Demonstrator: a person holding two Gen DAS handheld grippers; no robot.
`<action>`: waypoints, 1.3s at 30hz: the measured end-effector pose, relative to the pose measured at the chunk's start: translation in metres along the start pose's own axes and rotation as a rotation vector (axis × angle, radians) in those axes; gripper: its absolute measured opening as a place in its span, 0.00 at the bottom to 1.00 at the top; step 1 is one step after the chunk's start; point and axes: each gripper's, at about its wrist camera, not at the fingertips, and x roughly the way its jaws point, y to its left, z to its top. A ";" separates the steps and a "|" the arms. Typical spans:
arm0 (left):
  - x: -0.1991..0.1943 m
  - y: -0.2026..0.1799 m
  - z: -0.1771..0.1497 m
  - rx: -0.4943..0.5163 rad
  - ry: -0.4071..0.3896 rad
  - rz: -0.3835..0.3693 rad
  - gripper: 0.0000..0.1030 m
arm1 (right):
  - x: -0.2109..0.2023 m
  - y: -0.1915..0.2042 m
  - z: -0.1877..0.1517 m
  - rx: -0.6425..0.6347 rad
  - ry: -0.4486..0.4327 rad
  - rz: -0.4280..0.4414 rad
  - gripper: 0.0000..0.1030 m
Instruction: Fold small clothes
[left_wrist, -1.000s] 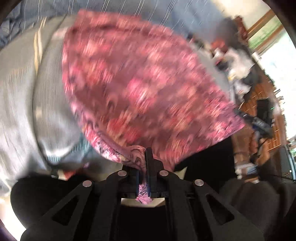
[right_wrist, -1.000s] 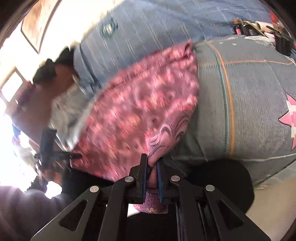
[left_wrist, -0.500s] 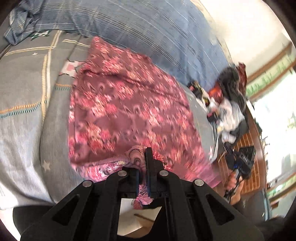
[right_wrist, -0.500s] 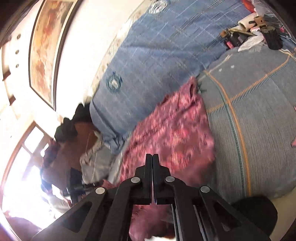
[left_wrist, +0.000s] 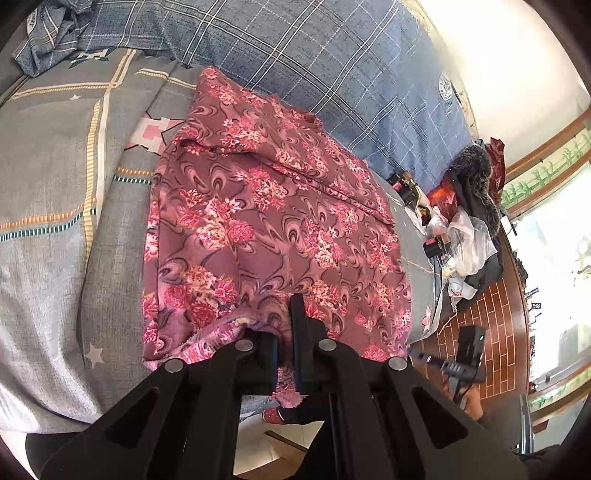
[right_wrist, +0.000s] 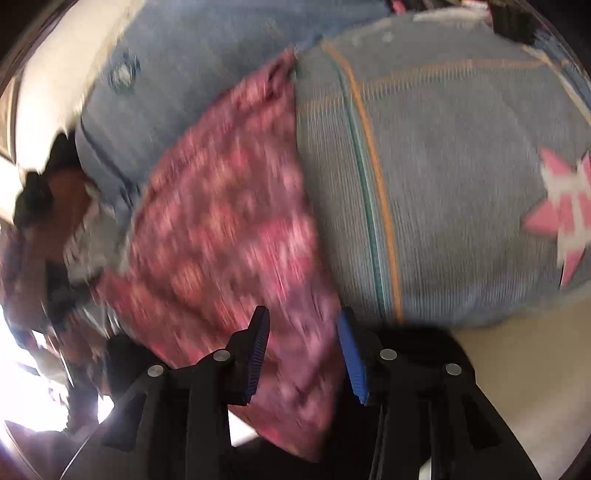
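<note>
Downward, both tongs (steeply).

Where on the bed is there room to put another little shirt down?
Bare grey patterned bedsheet lies left of the pink flowered cloth, up to the blue checked quilt. Beyond the cloth's other edge, a heap of bags and small clutter crowds it.

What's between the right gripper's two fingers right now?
In the right wrist view, the right gripper stands open, its jaws just having opened, with the near edge of the pink floral cloth lying in the gap, unpressed by either pad.
</note>
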 end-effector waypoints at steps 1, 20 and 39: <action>0.001 0.001 0.000 -0.004 0.003 0.003 0.03 | 0.007 0.002 -0.006 -0.022 0.031 -0.002 0.43; 0.000 0.001 0.026 -0.036 -0.038 -0.011 0.03 | -0.027 0.059 0.010 -0.147 -0.196 0.319 0.05; 0.026 0.051 0.193 -0.226 -0.179 -0.045 0.03 | 0.023 0.041 0.216 0.226 -0.533 0.453 0.05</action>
